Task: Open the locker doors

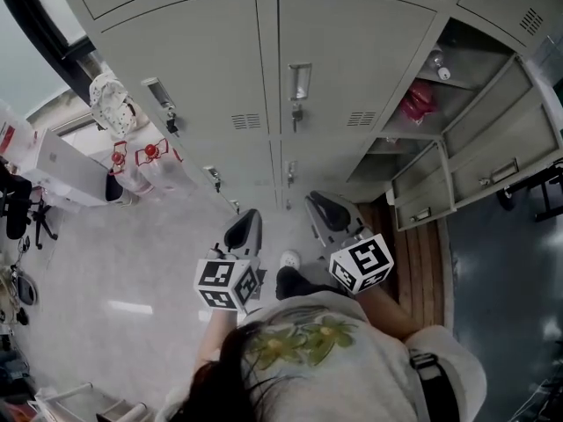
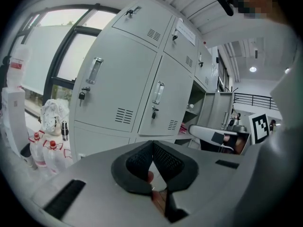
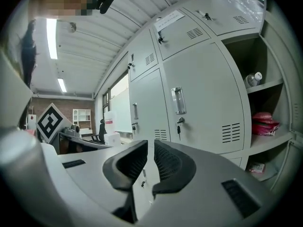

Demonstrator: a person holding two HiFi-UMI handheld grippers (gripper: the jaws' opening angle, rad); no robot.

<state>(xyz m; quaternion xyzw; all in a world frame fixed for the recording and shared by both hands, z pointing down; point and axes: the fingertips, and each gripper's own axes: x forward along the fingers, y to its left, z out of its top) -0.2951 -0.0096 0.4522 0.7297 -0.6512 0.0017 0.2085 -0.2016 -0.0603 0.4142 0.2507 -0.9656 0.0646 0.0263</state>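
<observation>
Lockers (image 1: 264, 25): grey steel, facing both tools. Left door (image 1: 189, 69) and middle door (image 1: 352, 55) are closed, each with a handle and a key in the lock. Right column doors (image 1: 493, 152) are swung open, with a red bag (image 1: 418, 104) on a shelf. Left tool (image 1: 244, 229): jaws together, empty, clear of the doors. Right tool (image 1: 327, 209): jaws closed to a slit, empty, touching nothing. Right gripper view shows ceiling strip lights (image 3: 51, 37); head view doesn't.

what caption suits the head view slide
Left tongs and right tongs, shut, face closed grey metal locker doors beside open lockers
</observation>
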